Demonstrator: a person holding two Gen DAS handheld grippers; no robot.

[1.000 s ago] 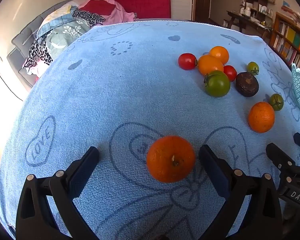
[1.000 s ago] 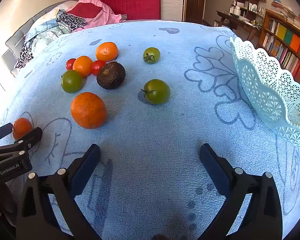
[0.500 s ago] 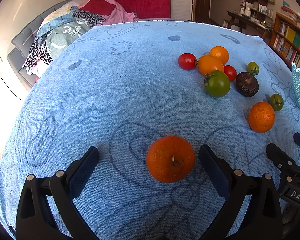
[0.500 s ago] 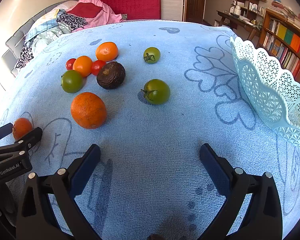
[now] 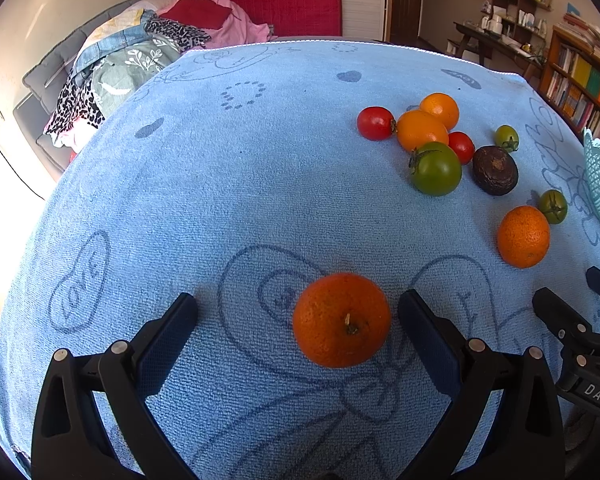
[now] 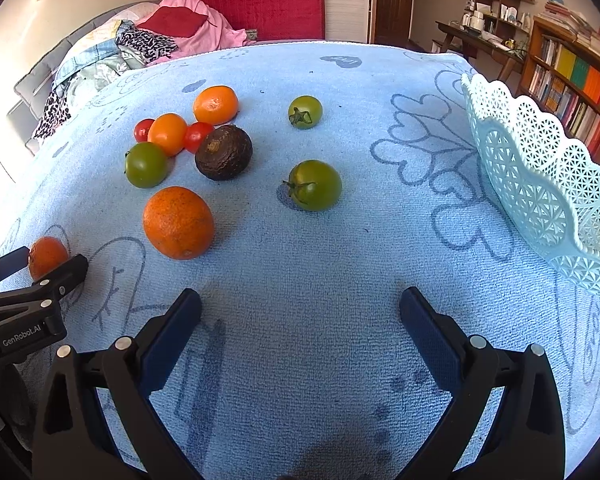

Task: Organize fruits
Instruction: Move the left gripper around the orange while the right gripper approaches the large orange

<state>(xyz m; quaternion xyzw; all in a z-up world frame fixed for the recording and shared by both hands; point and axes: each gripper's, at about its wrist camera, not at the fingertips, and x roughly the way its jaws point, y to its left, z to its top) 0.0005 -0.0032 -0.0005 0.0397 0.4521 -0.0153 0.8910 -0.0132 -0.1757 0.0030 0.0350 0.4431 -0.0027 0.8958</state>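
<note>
A small orange mandarin (image 5: 341, 319) lies on the blue towel between the fingers of my open left gripper (image 5: 298, 312), nearer the right finger, untouched. It also shows in the right wrist view (image 6: 47, 255). My right gripper (image 6: 300, 312) is open and empty over bare towel. A large orange (image 6: 178, 222), green tomatoes (image 6: 314, 185), a dark avocado (image 6: 223, 152), red tomatoes and orange fruits (image 6: 215, 105) lie beyond it. A pale blue lace basket (image 6: 540, 184) stands at the right.
The blue towel (image 5: 220, 184) covers the table. A sofa with piled clothes (image 5: 132, 60) stands behind at the left. Bookshelves (image 6: 572, 76) and a desk stand behind at the right. The left gripper's body (image 6: 24, 320) is close to the right gripper's left side.
</note>
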